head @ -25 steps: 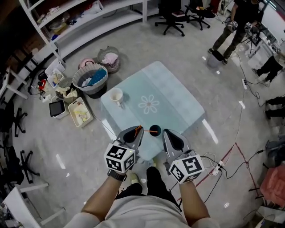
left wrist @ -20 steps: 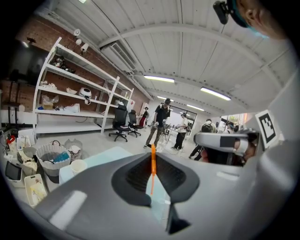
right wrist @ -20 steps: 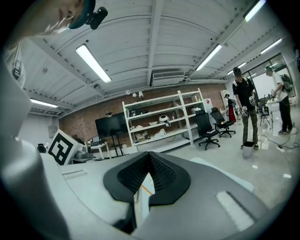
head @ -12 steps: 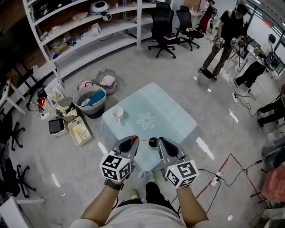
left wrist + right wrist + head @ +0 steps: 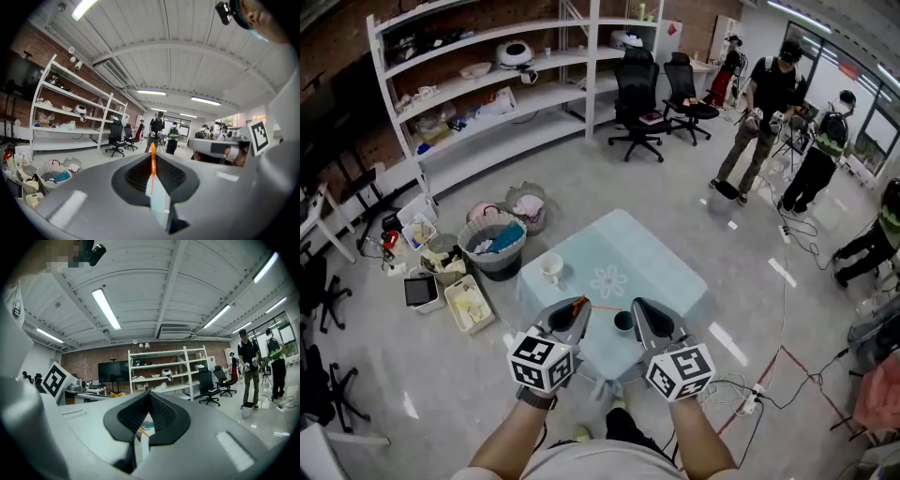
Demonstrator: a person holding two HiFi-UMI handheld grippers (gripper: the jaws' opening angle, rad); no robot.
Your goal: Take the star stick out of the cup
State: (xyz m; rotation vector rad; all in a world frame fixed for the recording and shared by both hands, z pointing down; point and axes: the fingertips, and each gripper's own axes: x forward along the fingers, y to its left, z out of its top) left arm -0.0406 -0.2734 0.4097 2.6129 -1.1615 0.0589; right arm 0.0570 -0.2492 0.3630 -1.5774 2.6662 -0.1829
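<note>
Nearest me, the L gripper (image 5: 577,306) was clamped tight on the stick (image 5: 153,161). The thin orange shaft was pinched betw. its jaws and poked out past the tips. The R gripper (image 5: 637,304) sat alongside on the right, jaws pressed together w/ nothing in them.

The dark cup (image 5: 623,322) stood at the near edge of the table (image 5: 649,264), betw. the two gripper tips and just left of the R one. From the L jaws the stick ran to the right, toward the cup, lying low rather than upright. Couldn't tell if its right end was inside the cup or clear of it. The star end wasn't visible.

My guess: the L gripper had the job, and the pull would need to go up and left, along the shaft.

Further on the table, a white cup (image 5: 550,269) at the left. Beyond it, baskets (image 5: 492,246) on the floor, then shelves (image 5: 487,80), chairs (image 5: 637,98) and people (image 5: 759,103) at the far right.
</note>
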